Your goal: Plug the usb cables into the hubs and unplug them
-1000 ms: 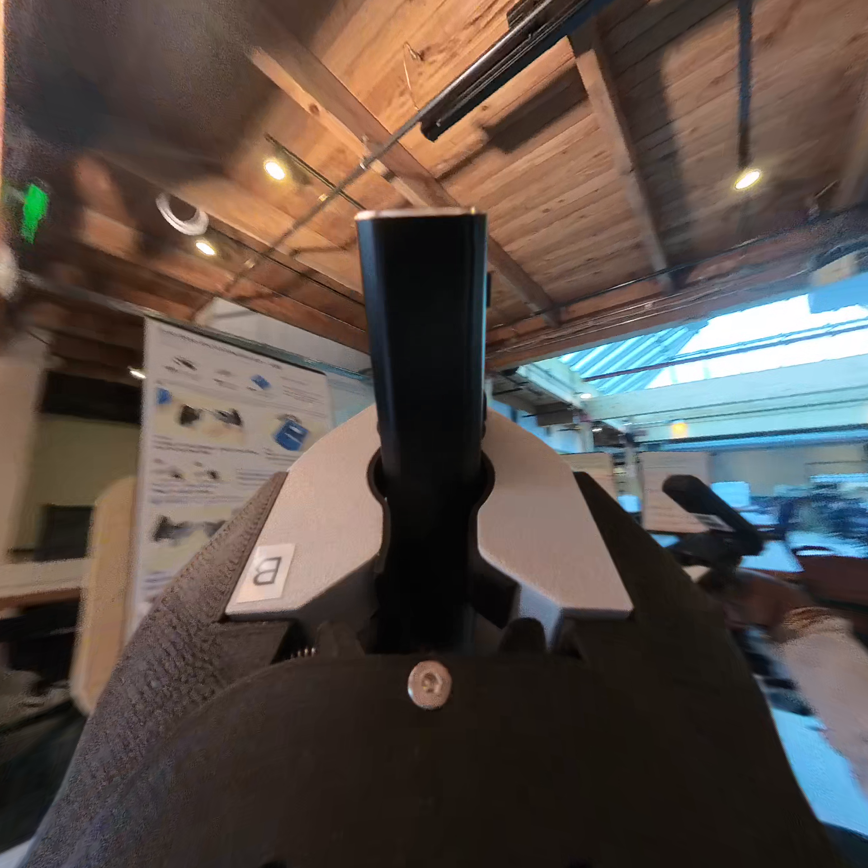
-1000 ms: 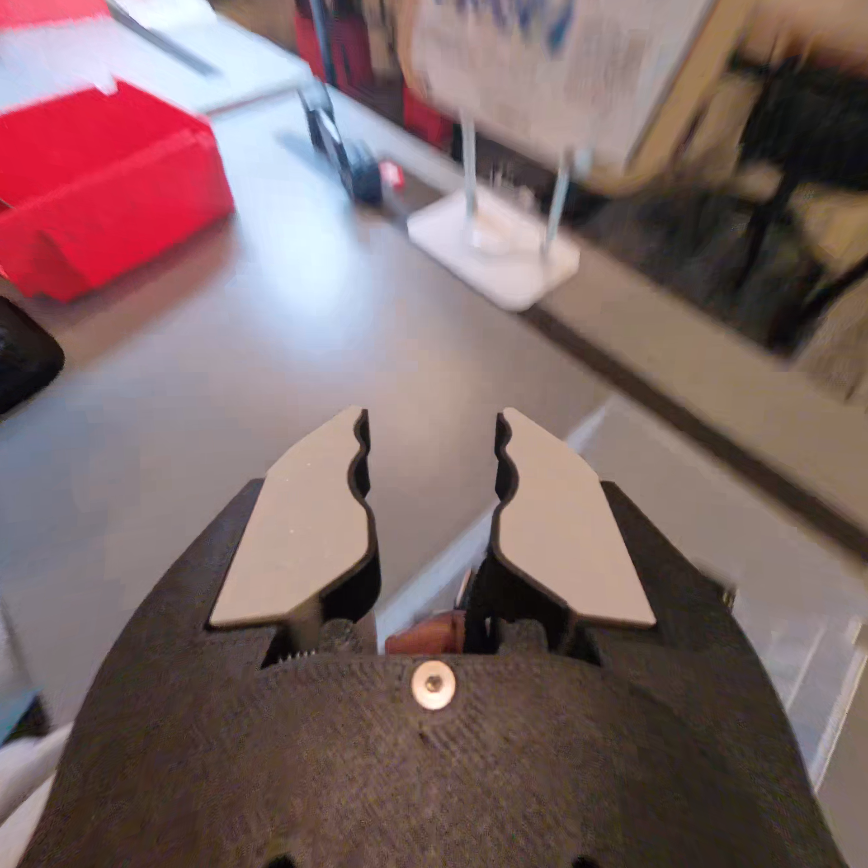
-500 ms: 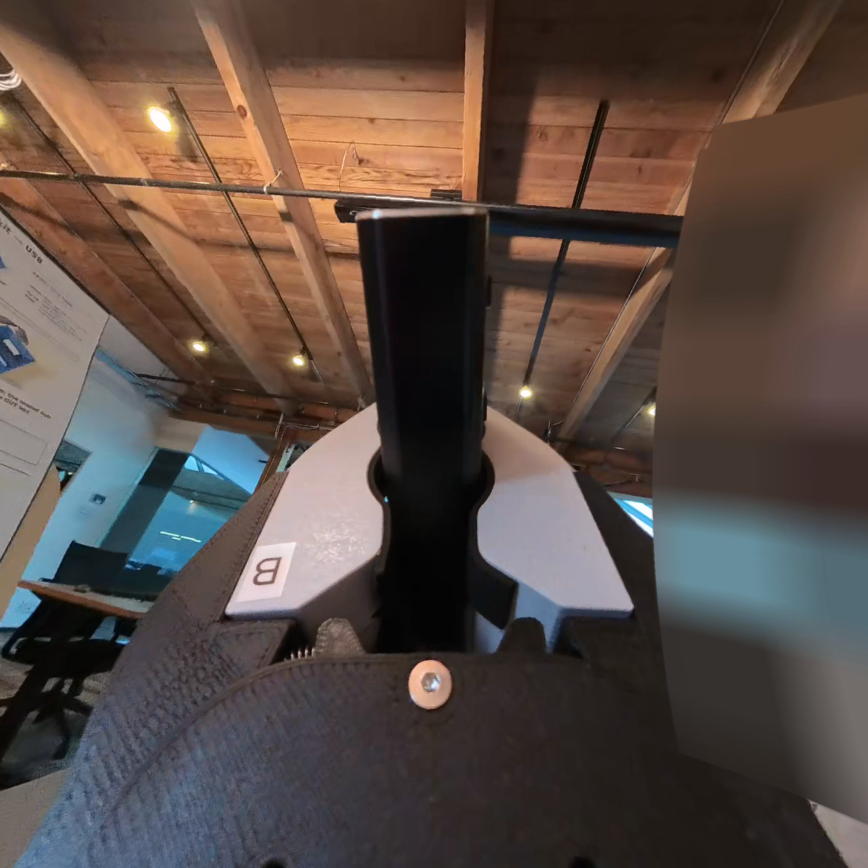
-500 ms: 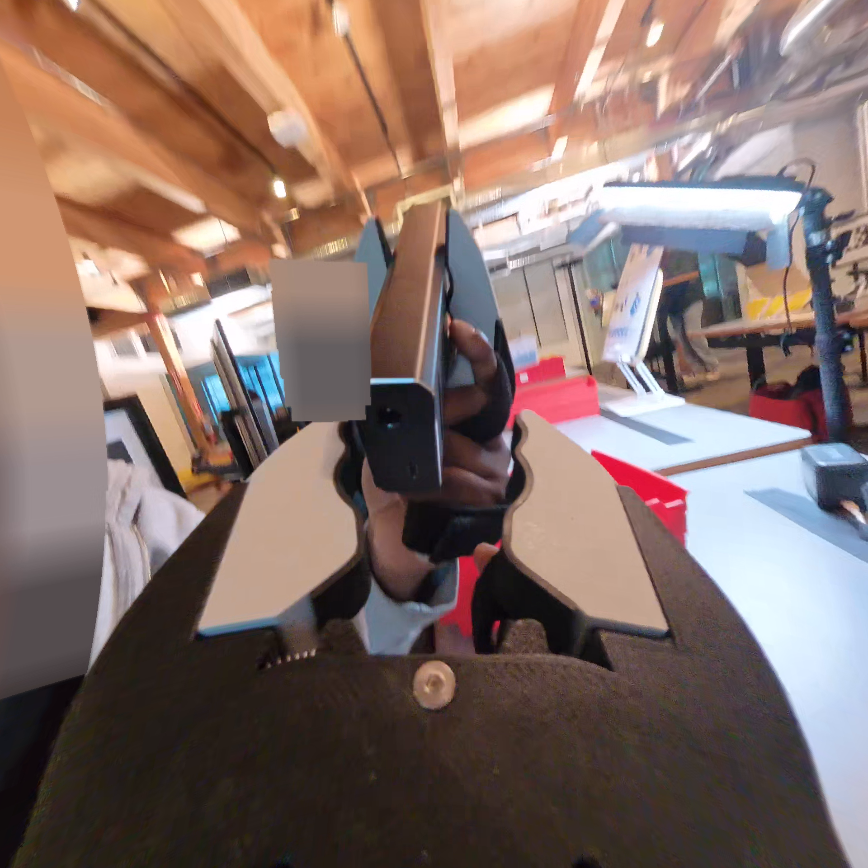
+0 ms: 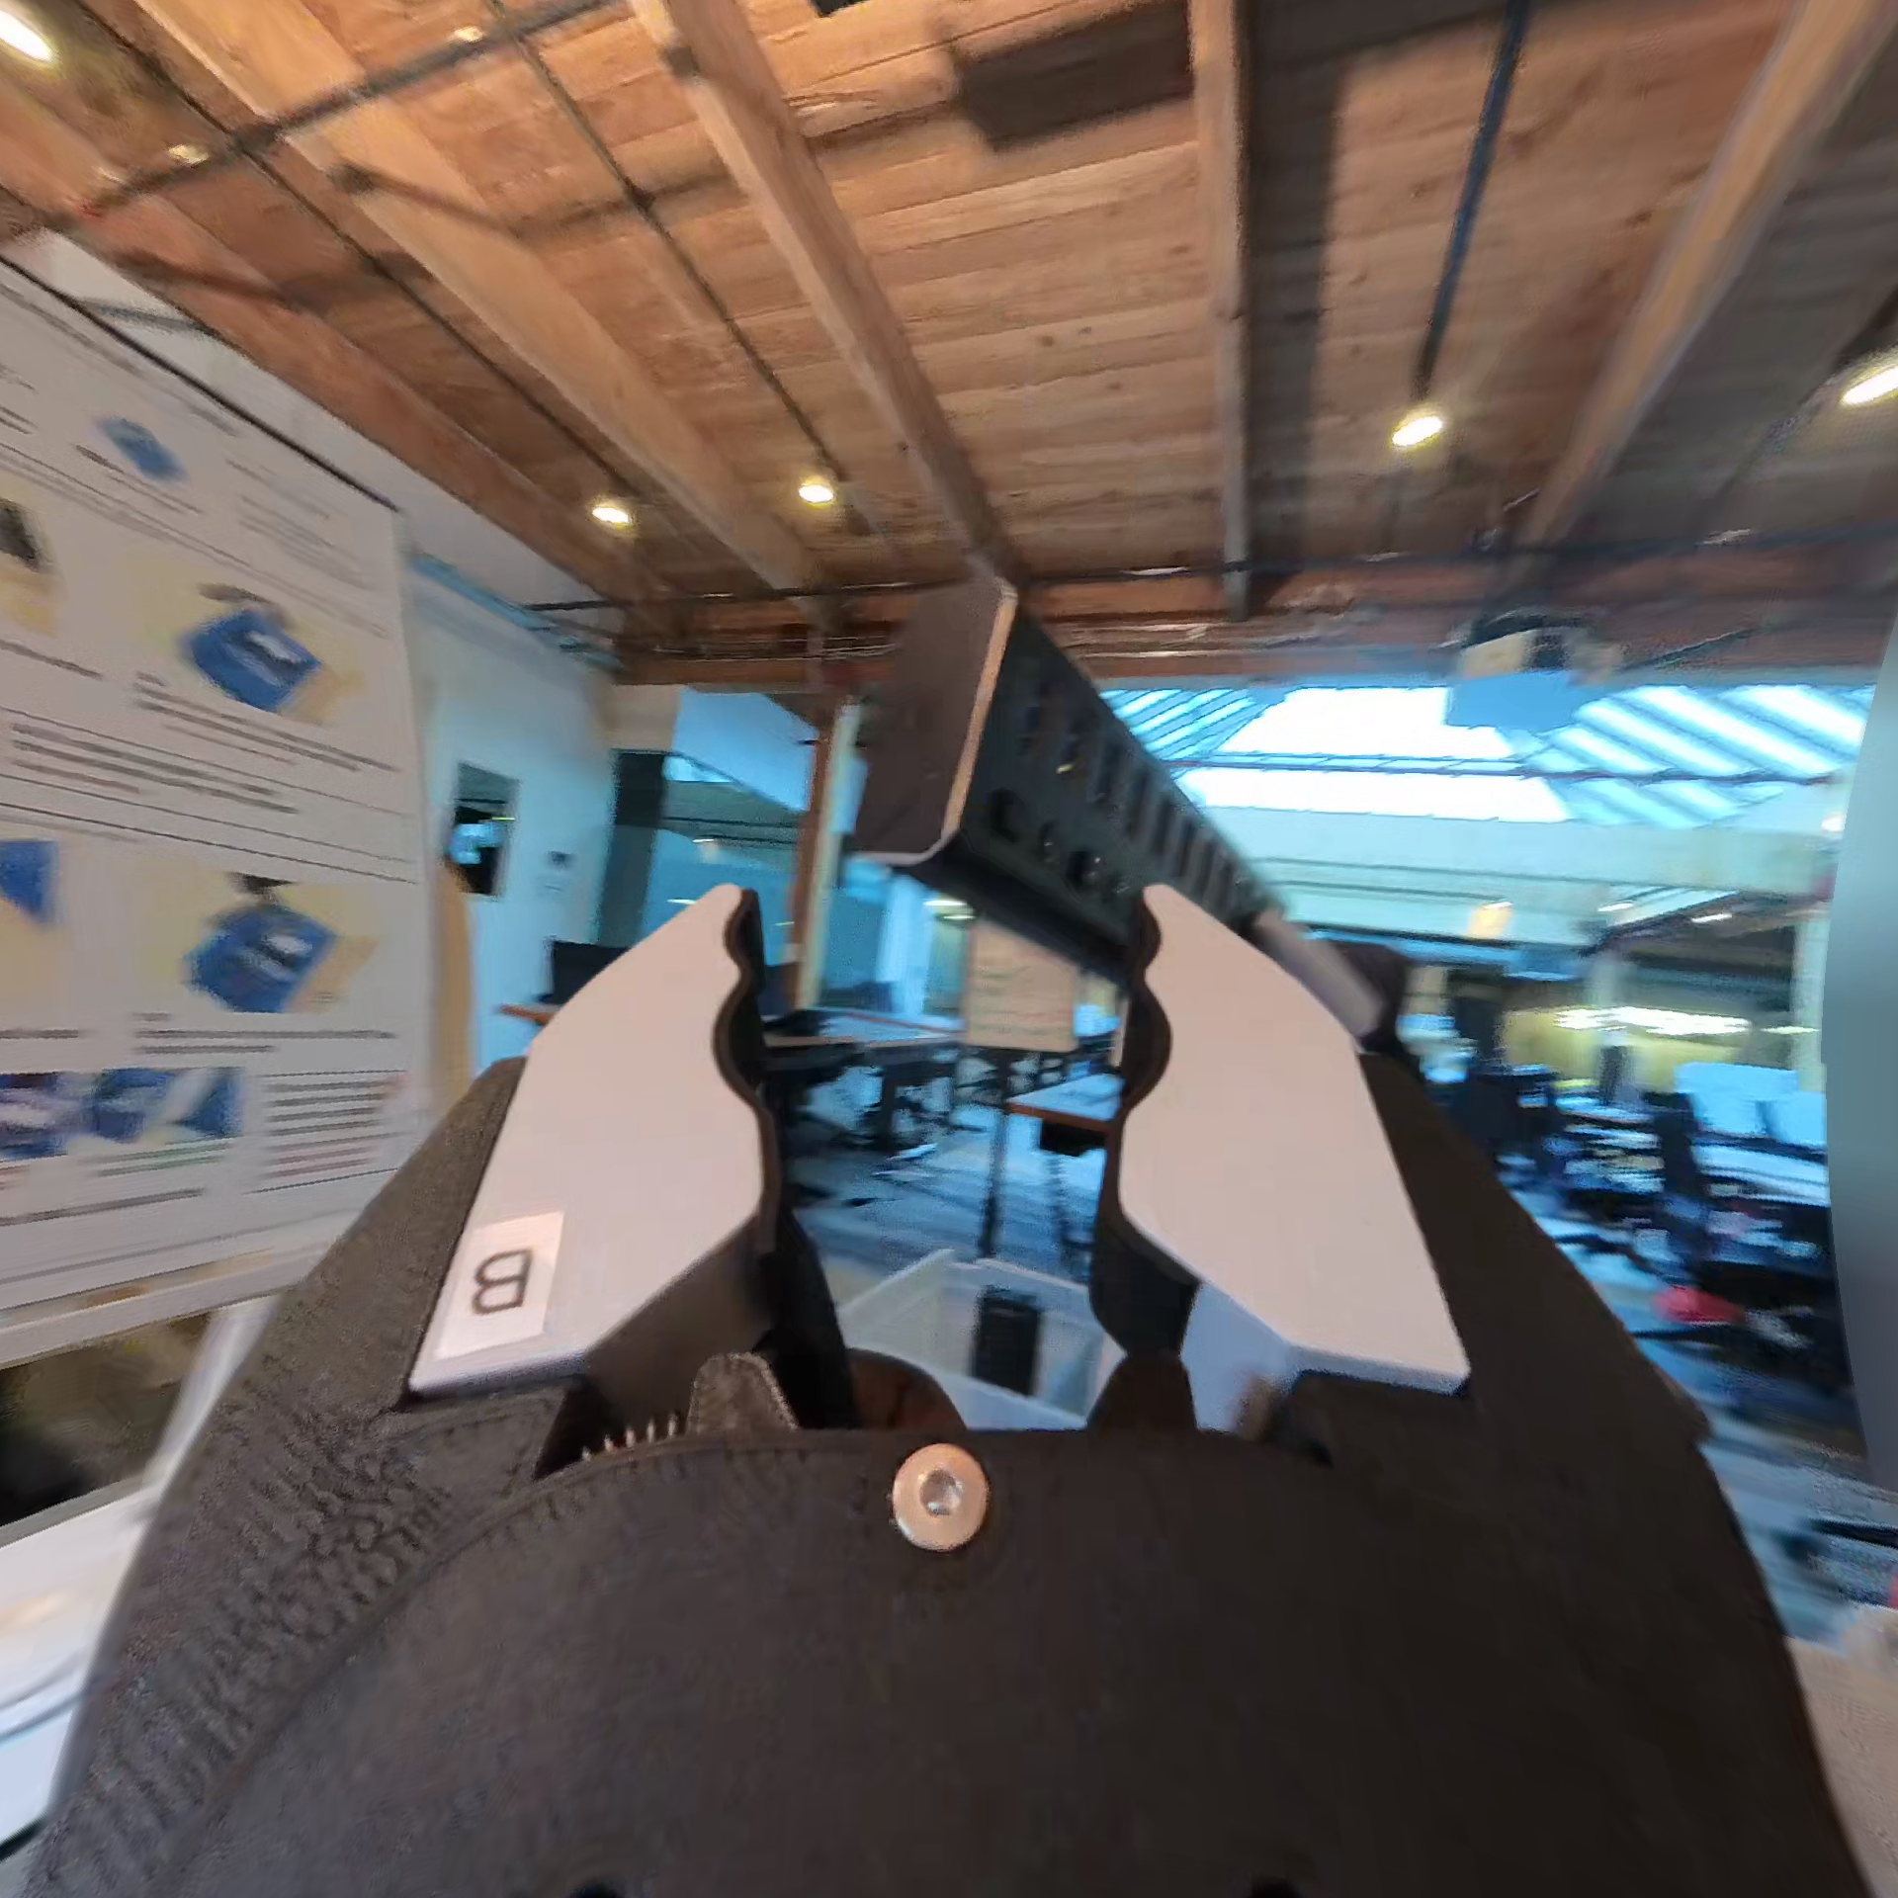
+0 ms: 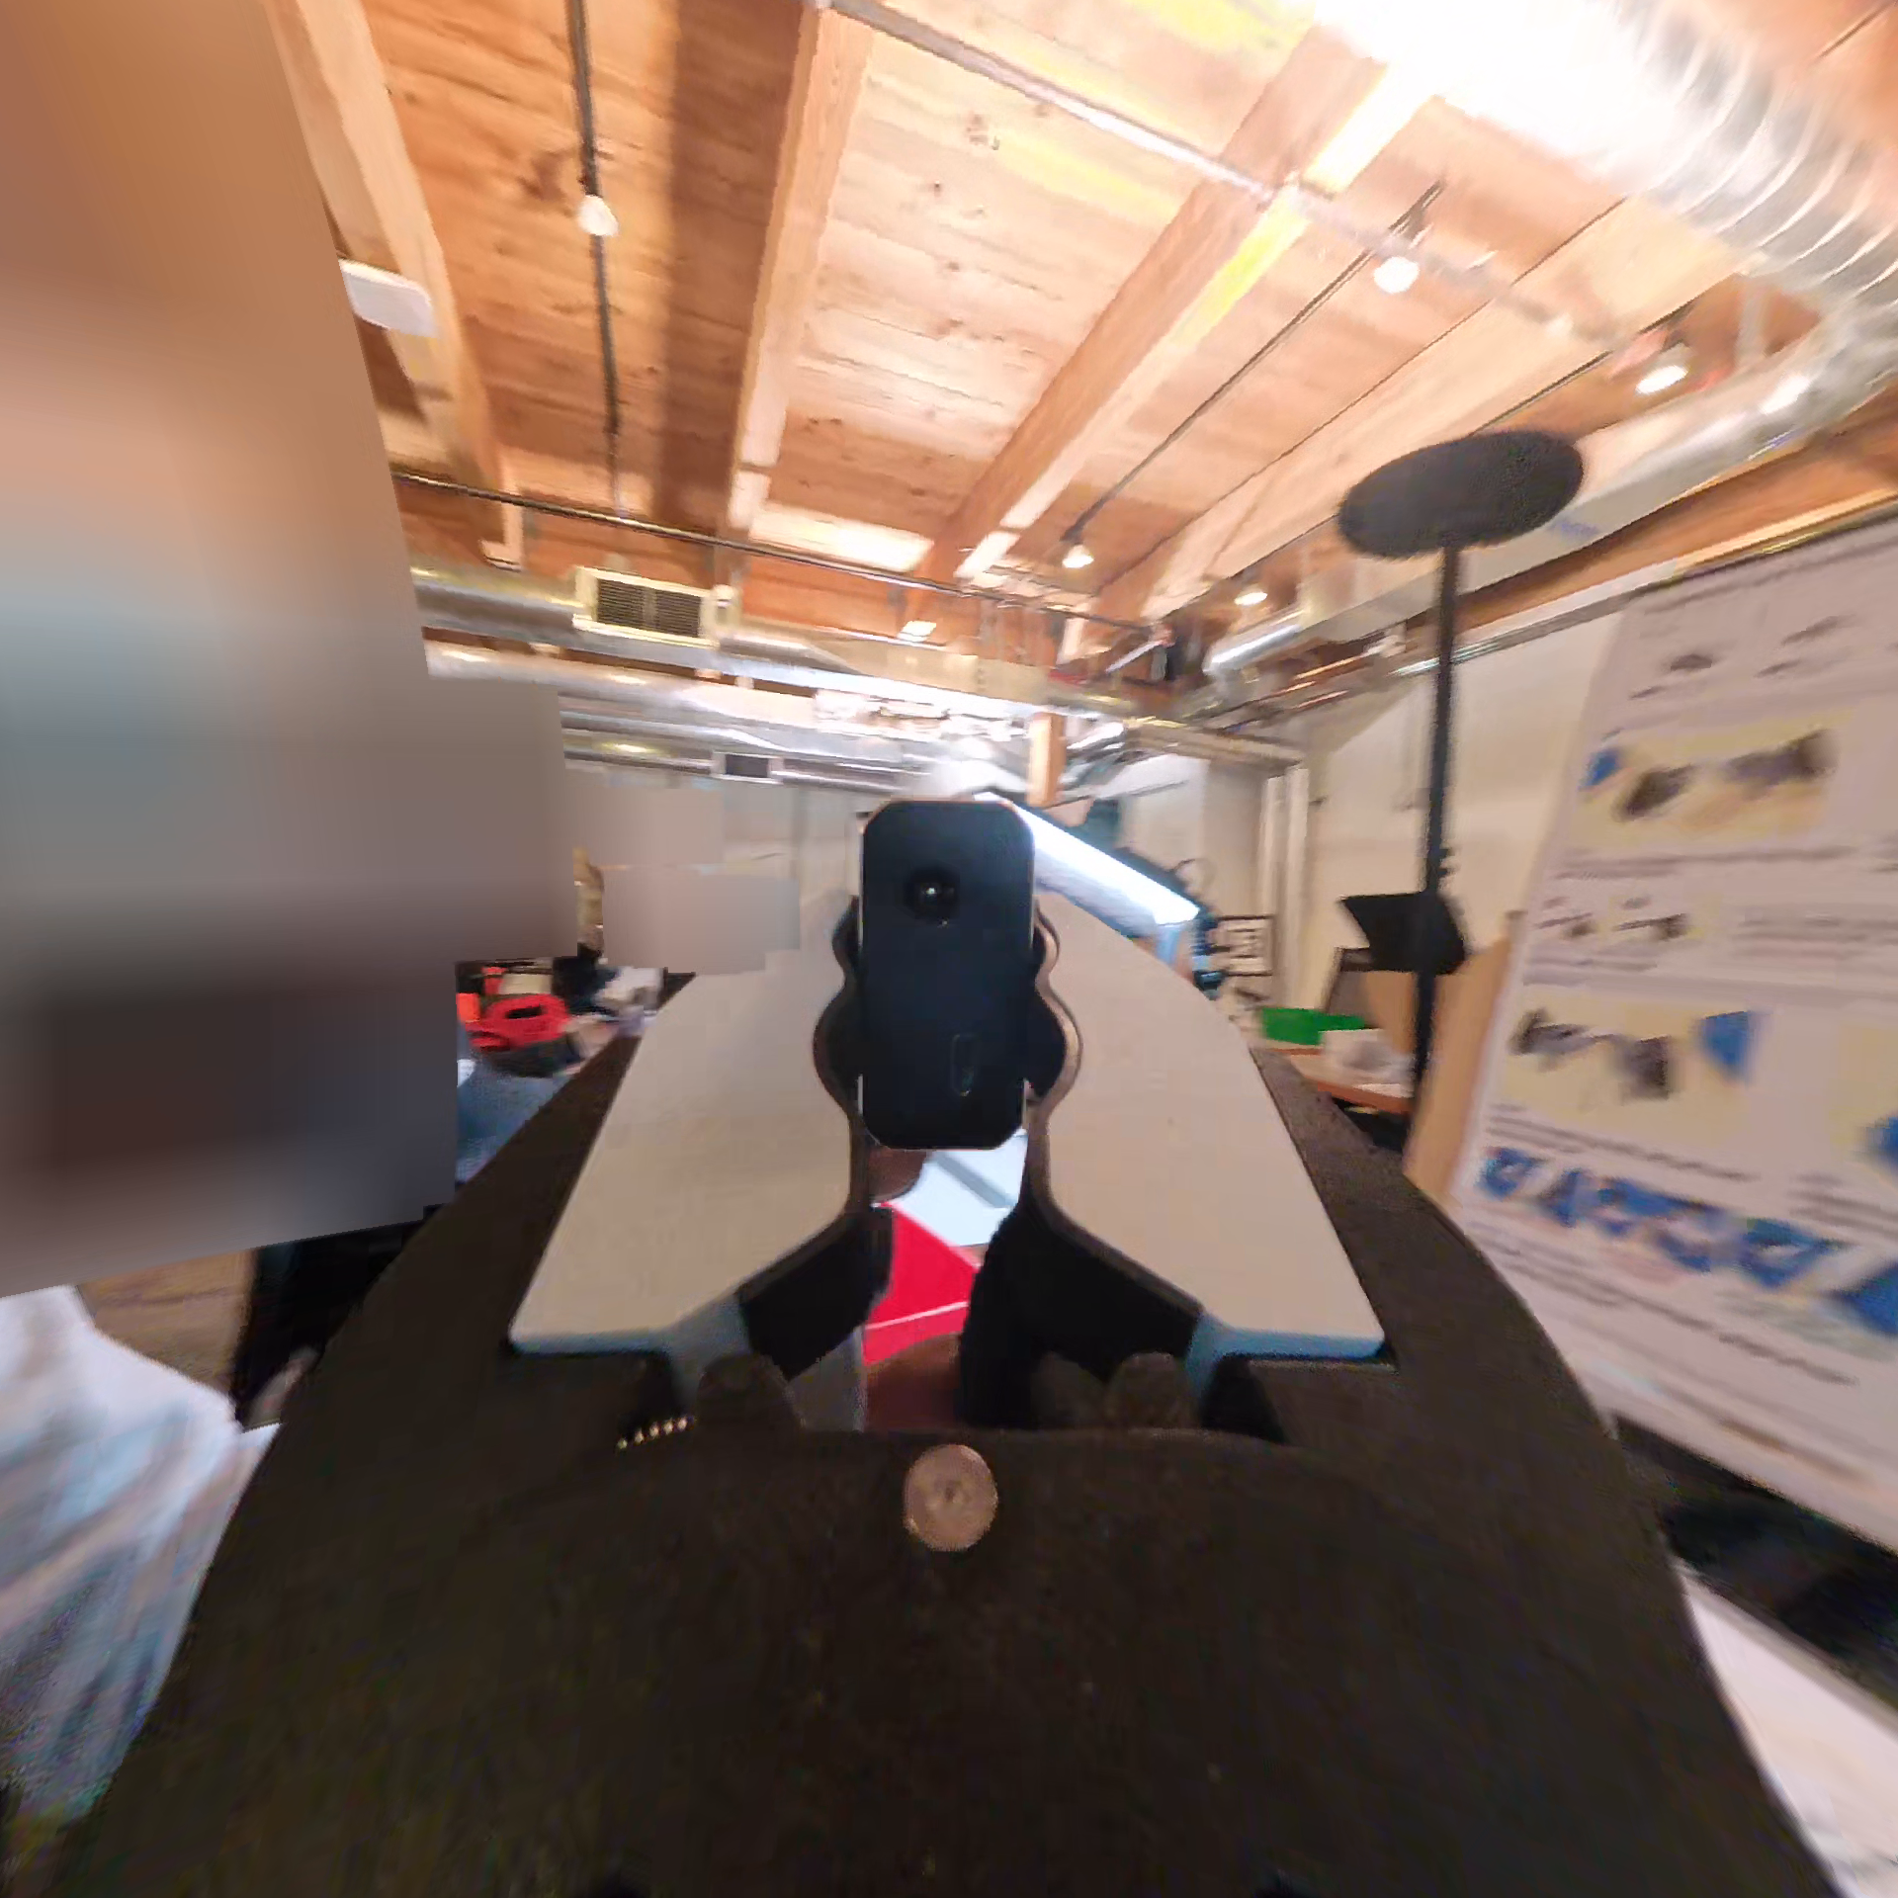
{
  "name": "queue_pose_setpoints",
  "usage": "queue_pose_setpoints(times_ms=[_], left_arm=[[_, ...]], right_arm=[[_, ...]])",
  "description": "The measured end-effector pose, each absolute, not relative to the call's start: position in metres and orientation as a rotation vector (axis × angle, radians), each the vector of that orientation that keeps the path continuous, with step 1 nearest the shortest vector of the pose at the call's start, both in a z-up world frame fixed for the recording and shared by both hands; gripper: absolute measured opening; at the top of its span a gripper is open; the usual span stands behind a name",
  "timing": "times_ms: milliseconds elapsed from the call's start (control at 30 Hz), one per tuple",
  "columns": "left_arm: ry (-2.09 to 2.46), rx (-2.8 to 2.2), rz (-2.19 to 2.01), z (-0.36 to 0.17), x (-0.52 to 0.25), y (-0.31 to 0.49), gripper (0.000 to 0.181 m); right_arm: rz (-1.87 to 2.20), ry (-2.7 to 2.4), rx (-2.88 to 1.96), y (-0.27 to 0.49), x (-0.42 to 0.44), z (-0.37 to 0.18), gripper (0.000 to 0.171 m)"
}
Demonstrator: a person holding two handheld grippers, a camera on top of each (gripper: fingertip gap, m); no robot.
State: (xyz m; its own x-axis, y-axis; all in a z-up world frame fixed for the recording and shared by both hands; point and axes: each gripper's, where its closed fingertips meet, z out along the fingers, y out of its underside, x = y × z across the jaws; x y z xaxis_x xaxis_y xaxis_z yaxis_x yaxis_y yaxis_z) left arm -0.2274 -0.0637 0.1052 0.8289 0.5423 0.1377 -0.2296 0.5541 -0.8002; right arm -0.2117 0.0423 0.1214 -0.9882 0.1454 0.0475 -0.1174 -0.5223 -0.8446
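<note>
Left gripper [image 5: 940,1012] is open and empty, jaws spread wide, tilted up toward the wooden ceiling [image 5: 1027,308]. Just ahead and above its tips floats a long black USB hub [image 5: 1068,811] with a silvery end face and a row of ports on the side facing the camera; its long axis runs from upper left near the tips down to the right, passing behind the right finger [image 5: 1263,1150]. It is not between the fingers. A blurred poster [image 5: 195,801] stands at left, and a white bin [image 5: 924,1325] shows low between the fingers.

Right gripper [image 6: 945,1001] is clamped on that same black hub [image 6: 945,971], seen end-on: 1 round hole and 1 small slot on the end face, long axis pointing away along the fingers. Red bin [image 6: 914,1294] below, poster [image 6: 1684,1027] at right.

No USB cables in either view. Judgement: the right gripper has the hub, so the free left gripper is the 1 to fetch a cable and bring it to the side ports.
</note>
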Motion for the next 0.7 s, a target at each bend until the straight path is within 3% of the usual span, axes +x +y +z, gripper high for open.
queue_pose_setpoints(times_ms=[133,300,700], left_arm=[[-0.491,-0.902,0.775,0.109,-0.241,-0.105,0.072],[-0.506,-0.787,0.965,0.130,-0.226,-0.146,0.064],[-0.492,-0.761,1.050,0.140,-0.214,-0.156,0.058]], right_arm=[[2.187,-1.375,-0.204,0.112,-0.235,0.144,0.028],[1.556,-1.315,-0.509,0.207,-0.277,0.134,0.028],[0.949,-1.760,-1.107,0.288,-0.385,-0.018,0.028]])
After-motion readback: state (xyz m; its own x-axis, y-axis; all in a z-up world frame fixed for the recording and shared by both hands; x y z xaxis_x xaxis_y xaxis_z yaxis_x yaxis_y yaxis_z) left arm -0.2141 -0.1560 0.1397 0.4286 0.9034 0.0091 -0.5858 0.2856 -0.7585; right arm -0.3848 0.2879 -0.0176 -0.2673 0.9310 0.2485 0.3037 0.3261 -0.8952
